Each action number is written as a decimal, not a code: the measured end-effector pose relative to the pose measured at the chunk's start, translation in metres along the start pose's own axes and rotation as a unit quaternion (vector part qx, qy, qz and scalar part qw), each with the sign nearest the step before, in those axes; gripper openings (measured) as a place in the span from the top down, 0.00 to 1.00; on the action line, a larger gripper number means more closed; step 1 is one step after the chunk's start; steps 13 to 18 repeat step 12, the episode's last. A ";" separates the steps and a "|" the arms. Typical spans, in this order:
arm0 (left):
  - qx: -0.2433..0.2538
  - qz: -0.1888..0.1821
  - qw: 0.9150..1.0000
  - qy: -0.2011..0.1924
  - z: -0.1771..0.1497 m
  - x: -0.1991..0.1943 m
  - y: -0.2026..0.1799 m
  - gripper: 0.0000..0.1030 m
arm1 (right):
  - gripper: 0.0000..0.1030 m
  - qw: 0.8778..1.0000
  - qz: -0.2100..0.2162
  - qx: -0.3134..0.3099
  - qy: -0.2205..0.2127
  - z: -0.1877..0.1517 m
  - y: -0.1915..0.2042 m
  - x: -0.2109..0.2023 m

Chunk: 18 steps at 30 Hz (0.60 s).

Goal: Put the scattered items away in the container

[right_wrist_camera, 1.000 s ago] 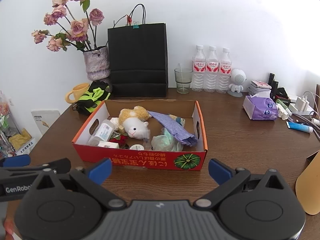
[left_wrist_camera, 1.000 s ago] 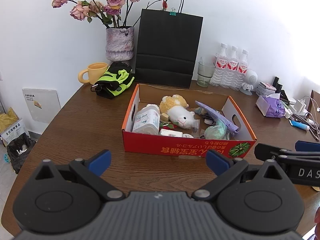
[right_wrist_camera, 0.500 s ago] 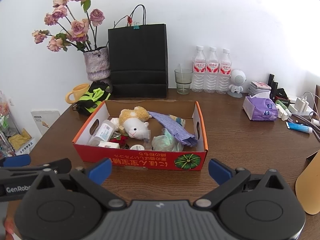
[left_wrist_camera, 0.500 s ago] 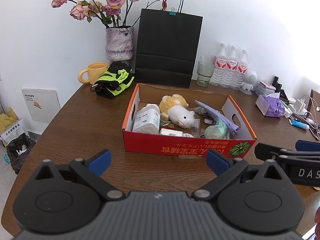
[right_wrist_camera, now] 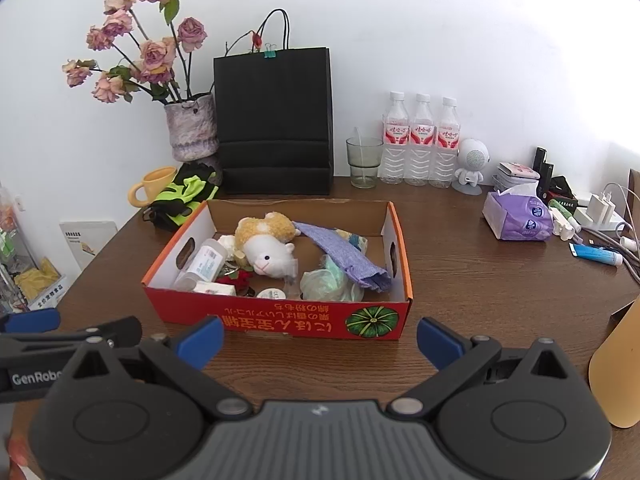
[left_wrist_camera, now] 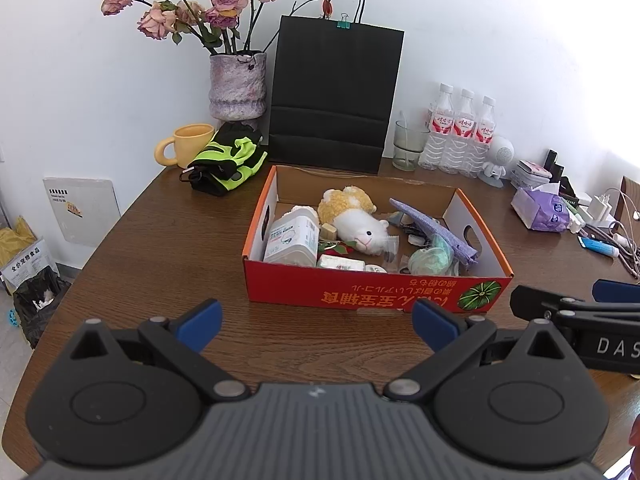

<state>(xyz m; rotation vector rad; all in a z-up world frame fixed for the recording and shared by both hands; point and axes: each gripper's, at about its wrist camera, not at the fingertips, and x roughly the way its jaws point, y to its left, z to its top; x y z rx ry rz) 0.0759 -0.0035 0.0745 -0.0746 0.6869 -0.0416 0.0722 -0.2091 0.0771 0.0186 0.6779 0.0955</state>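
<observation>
Left gripper (left_wrist_camera: 316, 318) and right gripper (right_wrist_camera: 318, 330) jaws released, empty, near red box (left_wrist_camera: 376, 294) holding plush toy (left_wrist_camera: 354, 222), bottle (left_wrist_camera: 292, 238), cloth (left_wrist_camera: 434, 230).

Left tool (left_wrist_camera: 316, 320) and right tool (right_wrist_camera: 320, 334) gape, empty.

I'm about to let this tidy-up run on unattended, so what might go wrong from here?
Both grippers, left and right, are open and empty just short of the red box, so a forward push may shove it. The purple cloth is draped up toward the rim and might snag. The drinking glass near the bottles looks easy to tip.
</observation>
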 end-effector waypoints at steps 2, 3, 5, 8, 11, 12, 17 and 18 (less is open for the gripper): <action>0.000 0.000 1.000 0.004 0.000 0.001 0.000 0.00 | 0.00 1.000 -0.002 -0.001 0.000 -0.001 0.000 0.001; 0.001 0.001 1.000 0.005 -0.001 0.002 0.000 0.00 | 0.00 1.000 -0.003 -0.002 0.000 -0.001 0.000 0.001; 0.003 0.002 1.000 0.004 -0.001 0.002 -0.001 0.00 | 0.00 1.000 -0.005 -0.001 0.001 -0.002 0.000 0.002; 0.005 0.002 1.000 0.000 -0.002 0.002 -0.001 0.00 | 0.00 1.000 -0.004 0.002 0.001 -0.002 -0.001 0.002; 0.006 0.003 1.000 -0.003 -0.002 0.002 -0.002 0.00 | 0.00 1.000 -0.006 0.003 0.000 -0.002 -0.001 0.003; 0.006 0.004 1.000 -0.002 -0.003 0.002 -0.002 0.00 | 0.00 1.000 -0.007 0.003 0.000 -0.002 -0.001 0.003; 0.006 0.004 1.000 -0.002 -0.003 0.002 -0.002 0.00 | 0.00 1.000 -0.007 0.003 0.000 -0.002 -0.001 0.003; 0.006 0.004 1.000 -0.002 -0.003 0.002 -0.002 0.00 | 0.00 1.000 -0.007 0.003 0.000 -0.002 -0.001 0.003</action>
